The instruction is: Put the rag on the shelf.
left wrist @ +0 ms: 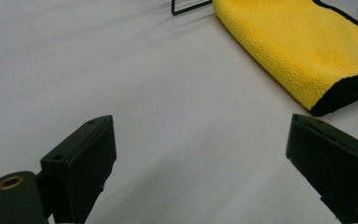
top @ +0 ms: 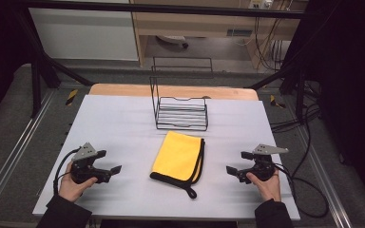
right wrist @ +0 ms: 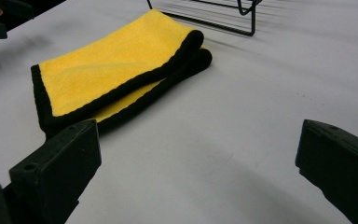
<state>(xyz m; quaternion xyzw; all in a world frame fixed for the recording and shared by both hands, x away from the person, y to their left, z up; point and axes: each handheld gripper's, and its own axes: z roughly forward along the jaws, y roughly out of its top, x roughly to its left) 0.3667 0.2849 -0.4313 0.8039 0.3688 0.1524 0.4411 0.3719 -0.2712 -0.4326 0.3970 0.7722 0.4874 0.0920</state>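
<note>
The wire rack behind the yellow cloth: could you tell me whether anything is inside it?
The wire rack looks empty; the pale table cover shows through its bars. The folded yellow cloth lies in front, apart from it, and hides nothing inside.

The folded yellow cloth with black stitched edging (top: 178, 156) looked like soft microfibre, its pile fuzzy and matt, and the binding along its edge was a smoother black fabric. Beyond it, at the far middle of the table, the black wire rack (top: 180, 114) was thin metal rod with a dull dark coating. The pale grey table covering (top: 114, 123) appeared smooth and matt, faintly streaked by shadow. A strip of light brown wooden tabletop (top: 123, 89) showed at its far edge, smooth and slightly satin. The 2 black grippers, the left gripper (top: 111, 162) and the right gripper (top: 236, 162), were matt hard plastic, each topped by a grey plate with a flat, dull finish.
</note>
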